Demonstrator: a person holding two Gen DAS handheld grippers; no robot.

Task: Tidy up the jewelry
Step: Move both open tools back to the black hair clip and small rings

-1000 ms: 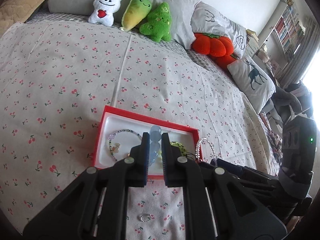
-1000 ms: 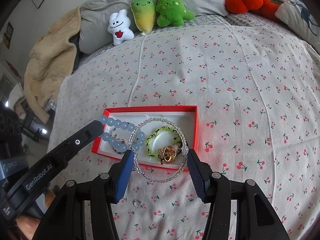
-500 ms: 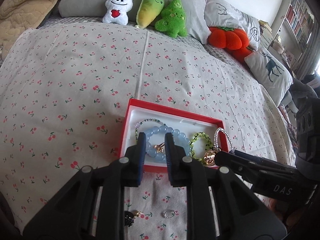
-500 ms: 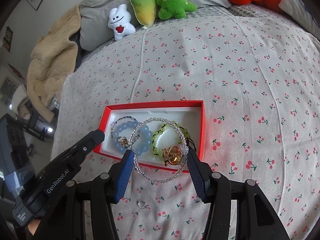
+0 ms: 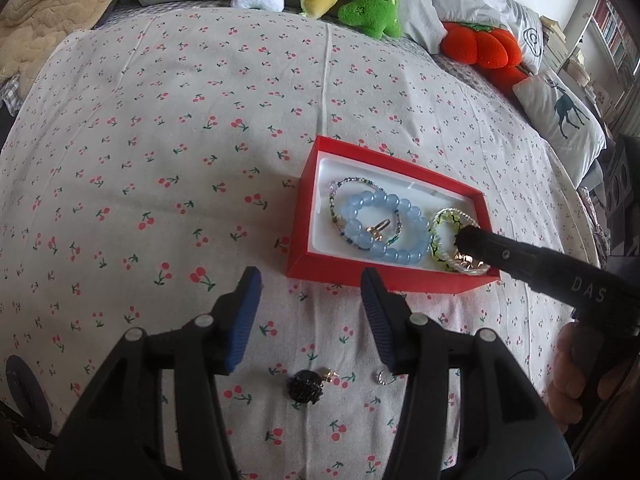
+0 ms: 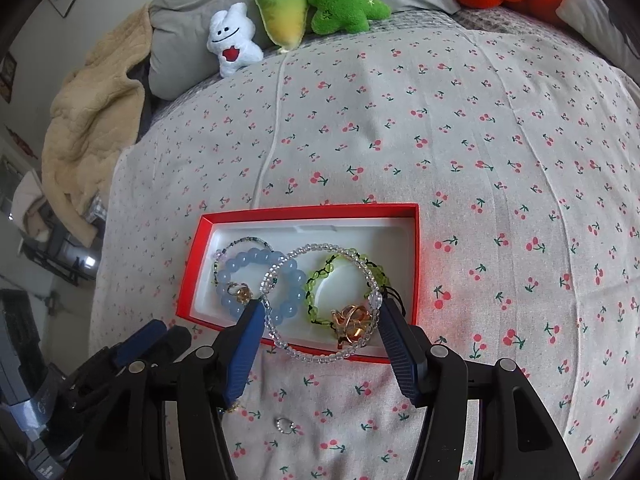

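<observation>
The left hand-held gripper (image 5: 310,292) has just been opening and hangs released with nothing between its jaws, over the cherry-print bedsheet (image 5: 180,140) just short of the red jewelry box (image 5: 308,220). The blue bead bracelet (image 5: 384,226) lies in the box's left half. At the left view's 3 o'clock, the right hand-held gripper (image 6: 320,318) has its jaws just widened, spanning the clear bead bracelet (image 6: 320,354), held over the box's near rim; whether its pads press, I cannot tell.

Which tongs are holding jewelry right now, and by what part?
Right tongs hold the clear bead bracelet, stretched by its opposite sides. Left tongs hold nothing; their jaws have just opened.
</observation>
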